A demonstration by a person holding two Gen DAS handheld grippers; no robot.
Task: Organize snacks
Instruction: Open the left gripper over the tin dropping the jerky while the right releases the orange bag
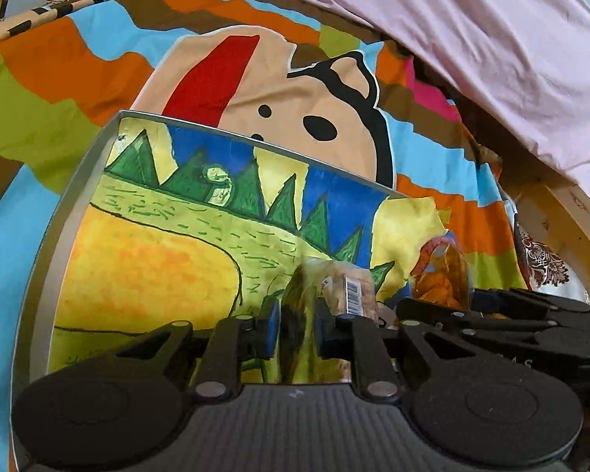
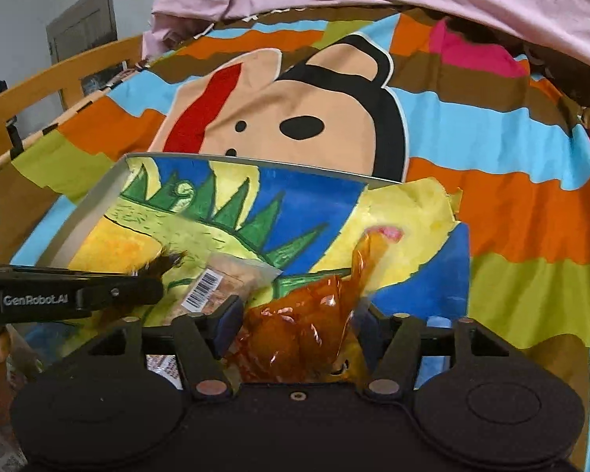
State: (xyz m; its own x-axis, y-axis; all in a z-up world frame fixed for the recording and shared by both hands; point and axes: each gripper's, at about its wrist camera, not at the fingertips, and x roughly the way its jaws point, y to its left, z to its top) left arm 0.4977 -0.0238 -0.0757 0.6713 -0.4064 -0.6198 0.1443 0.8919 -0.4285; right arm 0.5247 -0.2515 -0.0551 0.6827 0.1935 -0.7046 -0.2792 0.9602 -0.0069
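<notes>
Where the bright striped bedspread point(image 2: 511, 192) with its cartoon face covers the bed, a shallow grey-rimmed tray point(image 1: 49, 236) lies on it, lined with a painted paper sheet point(image 1: 149, 263) of green spikes, blue and yellow. Two snack packets are over this tray. A clear packet with a barcode label point(image 2: 212, 287), holding pale brownish pieces, sits low at the near side of the tray; the left gripper point(image 1: 297, 322) has its blue pads close on either side of the packet's dark crinkled end, narrowly parted, and whether they press on it I cannot tell. An amber see-through packet point(image 2: 314, 314) of orange snacks stands between the fingers of the right gripper point(image 2: 299, 318), which are spread wider than the wrapper, so the pads seem clear of it. Its twisted top reaches up over the yellow part of the sheet.

Both packets are partly hidden behind the gripper bodies, and their lower ends cannot be seen. The tray's right wall is hidden under the sheet, which spills over that side onto the bedspread. A pink cloth point(image 1: 472, 19) covers the far end of the bed. A wooden bed rail point(image 2: 59, 70) curves along the left of the right wrist view.
</notes>
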